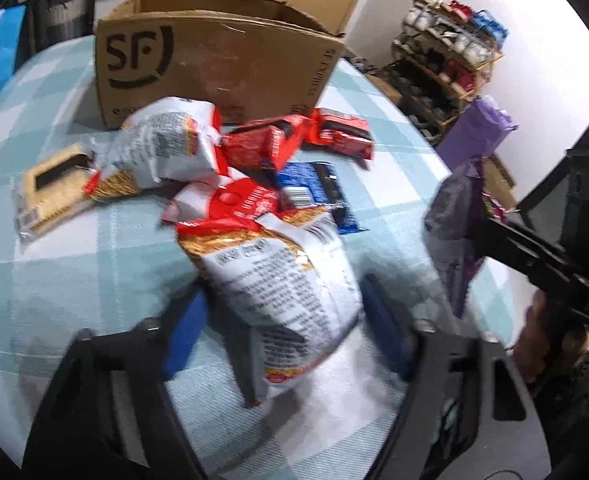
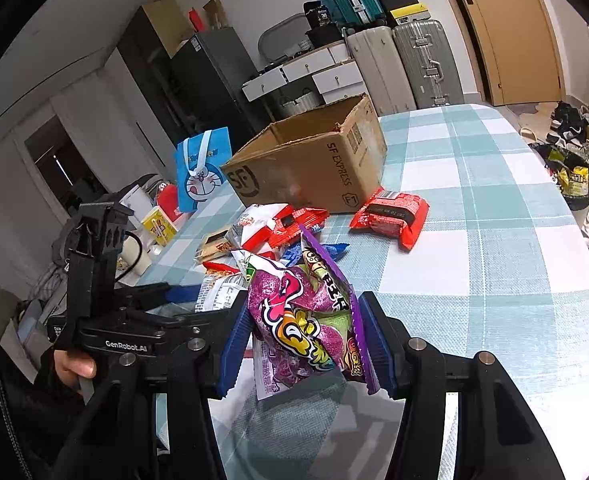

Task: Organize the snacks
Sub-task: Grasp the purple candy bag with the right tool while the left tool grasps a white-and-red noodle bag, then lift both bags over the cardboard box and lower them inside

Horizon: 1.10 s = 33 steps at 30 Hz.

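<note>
Tabletop [image 2: 494, 240], covered in a pale blue check cloth, carries the whole job; the open cardboard box [image 2: 314, 168] stands at its far side and, judged from the task, is the likely destination, though its interior is hidden in both views, so nothing can be said to be packed yet. Most snacks lie loose in a heap in front of the box: a white-and-red bag [image 1: 166, 144], two red packs [image 1: 266, 144] and [image 1: 346, 132] just beside the box wall, a blue pack [image 1: 318, 192] under the heap's near edge, and a wafer pack [image 1: 50, 192] lying apart to the left. The left claw [image 1: 286, 328] straddles the near white bag [image 1: 286, 280], its blue pads on either side of the bag; whether they actually pinch it cannot be told through the blur. The right claw [image 2: 306, 344] is closed on a purple candy bag [image 2: 306, 316], crumpled between the pads and lifted clear of the cloth. Progress is judged early: one bag in hand, perhaps a second, and the heap unsorted, with every visible pack left to move.
</note>
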Each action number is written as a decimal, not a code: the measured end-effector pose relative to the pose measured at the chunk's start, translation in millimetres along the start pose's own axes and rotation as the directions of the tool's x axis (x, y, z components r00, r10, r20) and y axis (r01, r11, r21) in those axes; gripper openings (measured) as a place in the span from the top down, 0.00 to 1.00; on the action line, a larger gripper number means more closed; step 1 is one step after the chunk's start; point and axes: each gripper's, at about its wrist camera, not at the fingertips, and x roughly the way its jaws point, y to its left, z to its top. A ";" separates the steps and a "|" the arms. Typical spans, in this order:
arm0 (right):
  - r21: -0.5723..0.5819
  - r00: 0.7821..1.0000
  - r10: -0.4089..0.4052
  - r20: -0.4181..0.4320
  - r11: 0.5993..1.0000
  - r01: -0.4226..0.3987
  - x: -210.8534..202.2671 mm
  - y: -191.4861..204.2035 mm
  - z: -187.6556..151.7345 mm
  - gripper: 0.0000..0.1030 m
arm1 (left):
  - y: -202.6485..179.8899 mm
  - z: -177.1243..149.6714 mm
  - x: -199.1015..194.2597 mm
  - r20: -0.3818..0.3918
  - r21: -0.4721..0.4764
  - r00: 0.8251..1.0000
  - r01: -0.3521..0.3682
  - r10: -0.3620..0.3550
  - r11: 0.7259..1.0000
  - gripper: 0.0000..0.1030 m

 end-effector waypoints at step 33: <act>-0.023 0.991 -0.025 0.129 0.999 0.029 2.5 22.0 51.7 0.47 | 36.4 44.6 -110.7 0.318 -0.014 0.943 -0.102 0.101 0.995 0.51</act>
